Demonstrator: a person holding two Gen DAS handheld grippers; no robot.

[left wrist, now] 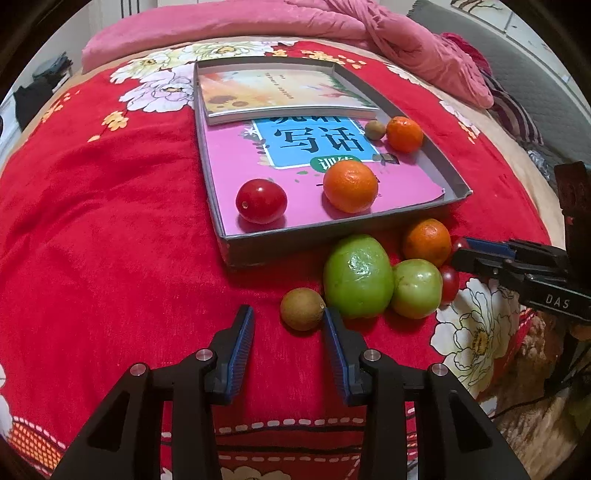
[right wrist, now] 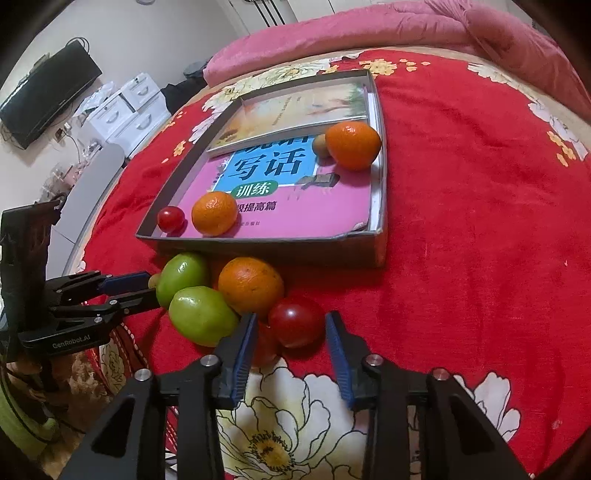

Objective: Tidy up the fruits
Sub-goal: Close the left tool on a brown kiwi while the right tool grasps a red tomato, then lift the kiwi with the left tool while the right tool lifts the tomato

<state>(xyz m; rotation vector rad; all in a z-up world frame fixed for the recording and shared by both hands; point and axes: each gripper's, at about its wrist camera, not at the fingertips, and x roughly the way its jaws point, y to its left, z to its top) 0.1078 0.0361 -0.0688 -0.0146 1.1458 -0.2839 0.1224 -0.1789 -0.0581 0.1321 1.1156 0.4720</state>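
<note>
A grey shallow box [left wrist: 332, 225] [right wrist: 258, 247] lies on the red bed cover and holds two books, two oranges [left wrist: 350, 186] [left wrist: 404, 133], a red tomato [left wrist: 261, 201] and a small brown fruit [left wrist: 375, 129]. In front of the box lie a brown longan [left wrist: 302, 308], two green fruits [left wrist: 357, 276] [left wrist: 416, 288], an orange [left wrist: 427, 242] [right wrist: 251, 286] and red cherry tomatoes [right wrist: 295, 321]. My left gripper [left wrist: 289, 318] is open, its right finger beside the longan. My right gripper [right wrist: 290, 326] is open around a red tomato.
A pink quilt [left wrist: 369, 26] lies at the bed's far end. White drawers [right wrist: 125, 110] and a black screen [right wrist: 48, 92] stand beyond the bed's left edge. The bed cover has white flower prints [right wrist: 280, 424].
</note>
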